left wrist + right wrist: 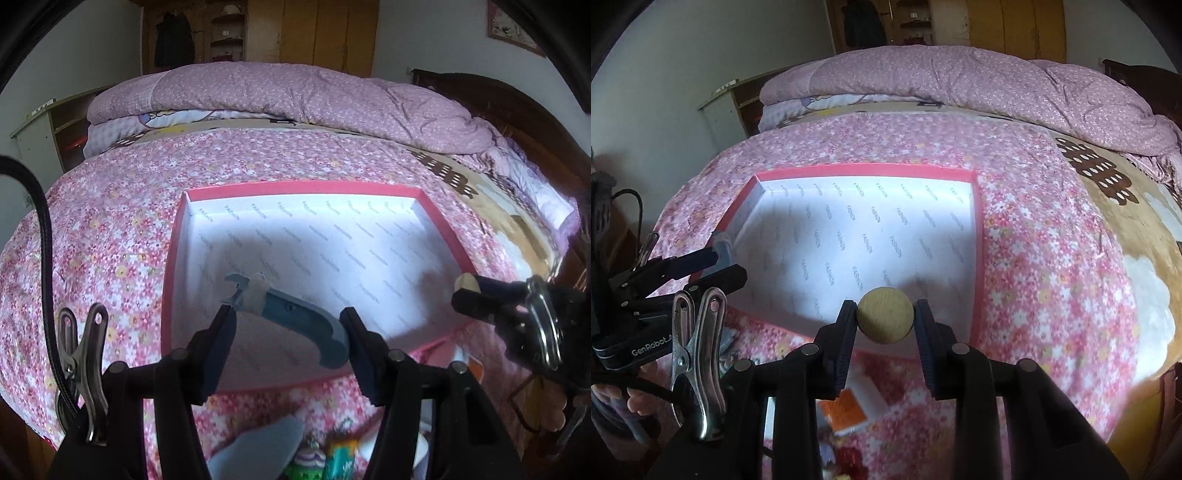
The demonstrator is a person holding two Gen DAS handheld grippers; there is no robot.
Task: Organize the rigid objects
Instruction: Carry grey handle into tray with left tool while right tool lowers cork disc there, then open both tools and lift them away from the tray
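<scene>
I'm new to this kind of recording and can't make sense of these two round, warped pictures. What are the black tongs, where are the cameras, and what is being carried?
No robot here: a person holds a two-finger gripper in each hand, and each gripper carries a wide-angle camera looking along its fingers, hence the bulging view. In the left wrist picture, the left gripper is closed on a blue tool. In the right wrist picture, the right gripper is closed on a wooden ball. Each gripper also shows at the edge of the other's picture. Both hover at the near edge of an open pink box with a white printed lining and nothing lying in it, set on a flowered bedspread. Small blurred items lie below the grippers.
</scene>
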